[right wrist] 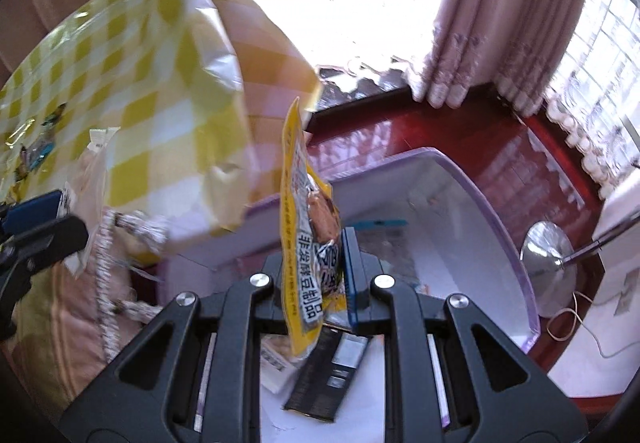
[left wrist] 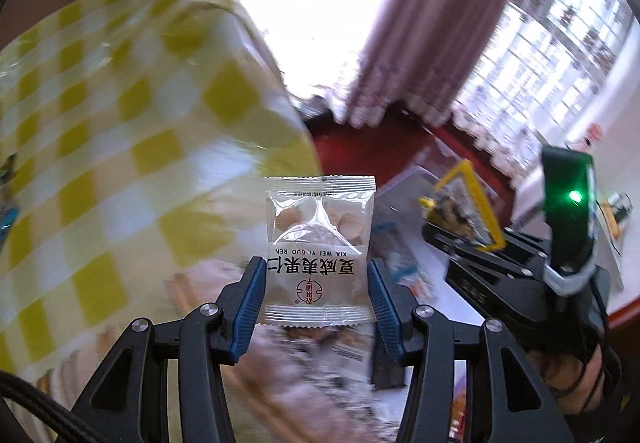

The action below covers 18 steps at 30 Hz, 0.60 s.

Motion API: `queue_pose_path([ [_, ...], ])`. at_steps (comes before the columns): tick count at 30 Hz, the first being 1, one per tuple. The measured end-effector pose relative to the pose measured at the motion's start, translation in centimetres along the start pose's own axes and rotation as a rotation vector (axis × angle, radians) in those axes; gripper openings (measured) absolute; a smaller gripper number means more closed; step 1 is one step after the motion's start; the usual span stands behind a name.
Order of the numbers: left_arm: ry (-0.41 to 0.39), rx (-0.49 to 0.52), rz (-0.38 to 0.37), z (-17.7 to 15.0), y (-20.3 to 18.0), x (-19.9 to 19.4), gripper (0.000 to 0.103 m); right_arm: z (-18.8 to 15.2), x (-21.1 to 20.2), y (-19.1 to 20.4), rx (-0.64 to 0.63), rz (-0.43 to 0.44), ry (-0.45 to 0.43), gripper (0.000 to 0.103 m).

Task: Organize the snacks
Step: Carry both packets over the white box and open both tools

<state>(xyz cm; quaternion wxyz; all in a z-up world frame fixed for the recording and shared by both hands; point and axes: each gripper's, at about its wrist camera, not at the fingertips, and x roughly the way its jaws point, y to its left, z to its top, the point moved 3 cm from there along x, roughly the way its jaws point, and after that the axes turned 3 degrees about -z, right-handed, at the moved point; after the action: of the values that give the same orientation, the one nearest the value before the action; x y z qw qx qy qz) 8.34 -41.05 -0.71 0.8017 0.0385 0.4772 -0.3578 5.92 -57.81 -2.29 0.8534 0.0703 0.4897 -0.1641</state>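
Observation:
My left gripper (left wrist: 316, 283) is shut on a clear nut packet (left wrist: 318, 243) with black Chinese print, held upright by its two side edges. My right gripper (right wrist: 320, 263) is shut on a yellow snack pouch (right wrist: 306, 219), held on edge above a white bin with a purple rim (right wrist: 516, 239). The right gripper with its yellow pouch (left wrist: 476, 203) also shows at the right of the left wrist view. The tip of the left gripper (right wrist: 40, 227) shows at the left edge of the right wrist view.
A yellow-and-white checked cloth (left wrist: 120, 147) covers the table on the left. Several snack packs, one of them black (right wrist: 328, 375), lie in the bin under my right gripper. Dark red floor (right wrist: 500, 147), pink curtains (right wrist: 480, 43) and a metal stand base (right wrist: 548, 247) lie beyond.

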Motion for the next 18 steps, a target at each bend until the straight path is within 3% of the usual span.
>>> queue_pose_path([
  [8, 0.136, 0.033, -0.140, -1.4, -3.3, 3.1, 0.053, -1.3, 0.9, -3.1, 0.038, -0.049, 0.044, 0.021],
  [18, 0.226, 0.037, -0.127, -2.3, -4.2, 5.0, 0.054, -6.4, 2.7, -5.8, 0.063, -0.097, 0.167, 0.021],
])
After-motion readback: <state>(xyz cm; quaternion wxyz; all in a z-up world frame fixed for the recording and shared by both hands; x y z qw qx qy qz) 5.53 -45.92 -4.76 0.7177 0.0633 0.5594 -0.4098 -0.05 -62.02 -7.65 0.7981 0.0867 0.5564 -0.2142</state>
